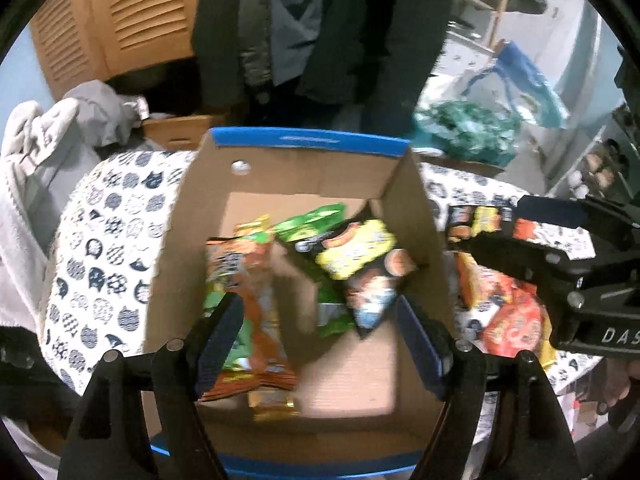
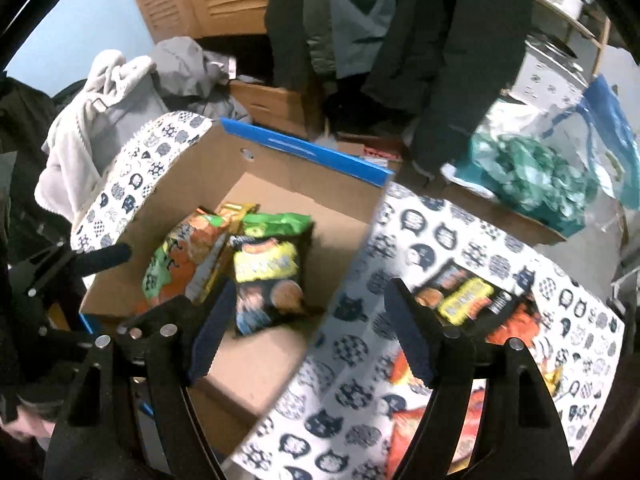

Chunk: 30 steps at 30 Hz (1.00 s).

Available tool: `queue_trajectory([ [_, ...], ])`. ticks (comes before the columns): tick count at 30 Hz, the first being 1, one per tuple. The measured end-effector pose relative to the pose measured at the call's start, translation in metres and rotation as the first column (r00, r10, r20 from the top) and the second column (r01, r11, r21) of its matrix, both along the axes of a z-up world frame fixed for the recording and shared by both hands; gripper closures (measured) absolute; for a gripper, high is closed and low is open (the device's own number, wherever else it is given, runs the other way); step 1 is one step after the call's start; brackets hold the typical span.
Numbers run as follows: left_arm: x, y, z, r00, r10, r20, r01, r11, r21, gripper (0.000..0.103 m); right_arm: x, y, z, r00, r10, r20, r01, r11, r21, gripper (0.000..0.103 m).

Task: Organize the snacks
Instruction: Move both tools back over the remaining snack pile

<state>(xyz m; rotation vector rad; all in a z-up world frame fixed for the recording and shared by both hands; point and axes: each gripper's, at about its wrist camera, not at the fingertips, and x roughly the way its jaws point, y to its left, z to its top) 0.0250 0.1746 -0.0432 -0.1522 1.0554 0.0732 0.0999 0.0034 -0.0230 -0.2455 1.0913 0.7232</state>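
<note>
An open cardboard box [image 1: 192, 220] with a blue rim stands on the cat-print tablecloth [image 1: 108, 240] and holds several snack packets: an orange one [image 1: 248, 280], a green one [image 1: 316, 224] and a black-and-yellow one [image 1: 360, 264]. My left gripper [image 1: 316, 340] is open and empty above the box. My right gripper [image 2: 304, 336] is open and empty, over the box's right wall [image 2: 352, 256]. A black-and-yellow packet [image 2: 468, 300] and orange packets [image 2: 424, 432] lie on the cloth to the right. The right gripper also shows in the left wrist view [image 1: 560, 264].
Coats [image 1: 320, 28] hang behind the box. Grey clothes [image 1: 52, 140] are piled at the left. A clear bag with green contents [image 2: 536, 176] sits on a cardboard box at the back right. Wooden louvred doors [image 1: 120, 12] stand at the back left.
</note>
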Motion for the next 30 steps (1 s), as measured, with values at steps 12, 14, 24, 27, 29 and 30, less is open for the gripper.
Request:
queue_trajectory([
  [12,-0.002,-0.062,0.006,0.992,-0.128,0.022,0.129,0.991,-0.032,0.022,-0.012,-0.095,0.005,0.997,-0.073,-0.004,0.072,0.996,-0.046,0.026],
  [14,-0.001,-0.072,0.004,0.989,-0.149,0.017,0.15,0.988,-0.038,0.022,-0.013,-0.11,0.003,0.996,-0.092,-0.003,0.092,0.994,-0.055,0.026],
  [24,0.004,-0.117,-0.013,0.972,-0.231,-0.041,0.229,0.972,-0.044,0.022,-0.01,-0.183,-0.033,0.968,-0.24,-0.072,0.235,0.969,-0.074,0.026],
  [27,0.005,-0.132,-0.019,0.965,-0.256,-0.059,0.254,0.966,-0.044,0.022,-0.007,-0.203,-0.047,0.953,-0.288,-0.093,0.281,0.956,-0.079,0.026],
  [29,0.006,-0.144,-0.022,0.958,-0.277,-0.067,0.275,0.961,-0.038,0.022,-0.006,-0.214,-0.056,0.943,-0.318,-0.098,0.31,0.947,-0.088,0.026],
  [30,0.007,-0.148,-0.023,0.955,-0.287,-0.07,0.285,0.958,-0.033,0.022,-0.005,-0.218,-0.059,0.94,-0.327,-0.102,0.319,0.944,-0.09,0.026],
])
